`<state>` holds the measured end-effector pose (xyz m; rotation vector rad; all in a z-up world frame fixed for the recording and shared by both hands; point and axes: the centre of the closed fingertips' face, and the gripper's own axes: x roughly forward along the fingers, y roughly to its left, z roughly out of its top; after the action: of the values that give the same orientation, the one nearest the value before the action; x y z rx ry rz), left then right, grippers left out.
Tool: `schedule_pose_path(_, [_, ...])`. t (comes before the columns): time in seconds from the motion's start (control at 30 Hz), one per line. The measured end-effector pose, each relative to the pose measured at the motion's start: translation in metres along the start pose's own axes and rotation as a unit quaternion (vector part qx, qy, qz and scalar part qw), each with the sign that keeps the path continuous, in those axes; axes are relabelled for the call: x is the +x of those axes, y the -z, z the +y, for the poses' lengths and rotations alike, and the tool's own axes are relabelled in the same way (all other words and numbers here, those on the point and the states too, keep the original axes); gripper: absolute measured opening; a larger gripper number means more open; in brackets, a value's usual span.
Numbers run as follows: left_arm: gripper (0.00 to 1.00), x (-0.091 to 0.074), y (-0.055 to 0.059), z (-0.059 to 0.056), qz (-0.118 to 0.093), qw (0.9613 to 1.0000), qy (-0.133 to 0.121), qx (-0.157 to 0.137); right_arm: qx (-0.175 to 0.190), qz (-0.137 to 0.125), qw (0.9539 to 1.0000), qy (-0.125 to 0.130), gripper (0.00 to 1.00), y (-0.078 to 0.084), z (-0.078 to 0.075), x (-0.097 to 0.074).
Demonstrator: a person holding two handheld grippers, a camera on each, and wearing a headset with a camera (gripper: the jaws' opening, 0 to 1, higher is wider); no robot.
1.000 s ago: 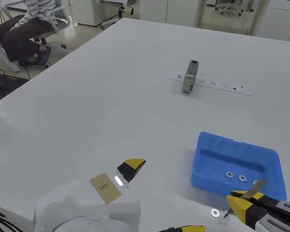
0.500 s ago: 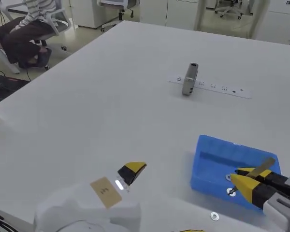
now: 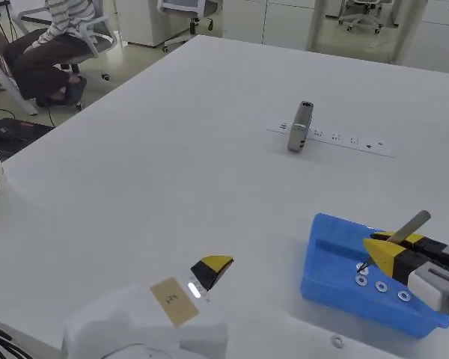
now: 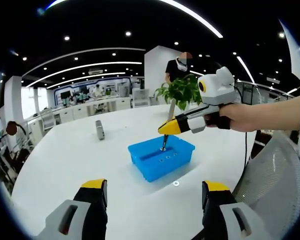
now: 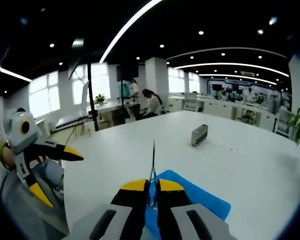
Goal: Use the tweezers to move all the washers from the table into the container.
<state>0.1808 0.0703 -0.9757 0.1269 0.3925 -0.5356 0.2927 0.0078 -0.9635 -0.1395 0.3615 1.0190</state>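
Blue container [image 3: 337, 295] is holding three washers [image 3: 381, 286] under right gripper [image 3: 376, 249] fingers clamping tweezers [image 3: 413, 221]; one washer [image 3: 337, 342] is waiting beside them; left gripper [image 4: 155, 184] fingers gaping wide.

The white surface [image 3: 157, 164] runs far ahead of the right tool [image 3: 373, 247]. Off its far-left corner, a pale floor [image 3: 131, 56] carries office chairs [image 3: 82, 26], with white cabinets [image 3: 232, 15] behind them. Above the left tool [image 4: 155, 186], a dark ceiling [image 4: 115, 25] bears small round downlights [image 4: 66, 38] and long curved light strips [image 5: 132, 25]. A white column [image 4: 155, 70] and a leafy plant [image 4: 182, 92] stand beyond that tool. Bright windows [image 5: 45, 90] line the wall left of the right tool.
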Motion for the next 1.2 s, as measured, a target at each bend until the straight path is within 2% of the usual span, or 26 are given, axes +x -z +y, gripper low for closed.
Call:
schedule_pose_path(0.33, [0.78, -0.001, 0.001, 0.0, 0.0, 1.0, -0.001, -0.002, 0.012, 0.023, 0.9996, 0.008, 0.03, 0.014, -0.016, 0.02])
schedule_pose_path(0.7, [0.78, -0.001, 0.002, 0.001, 0.004, 1.0, -0.001, -0.002, 0.01, 0.047, 0.9988, 0.0, 0.03, 0.031, -0.025, 0.041])
schedule_pose_path(0.97, [0.78, -0.001, 0.002, 0.0, 0.005, 1.0, -0.002, -0.003, 0.005, 0.062, 0.9981, -0.004, 0.03, 0.039, -0.025, 0.044])
schedule_pose_path(1.2, [0.77, 0.0, 0.003, 0.0, 0.007, 1.0, -0.002, -0.002, 0.009, 0.062, 0.998, -0.002, 0.03, 0.039, -0.027, 0.043])
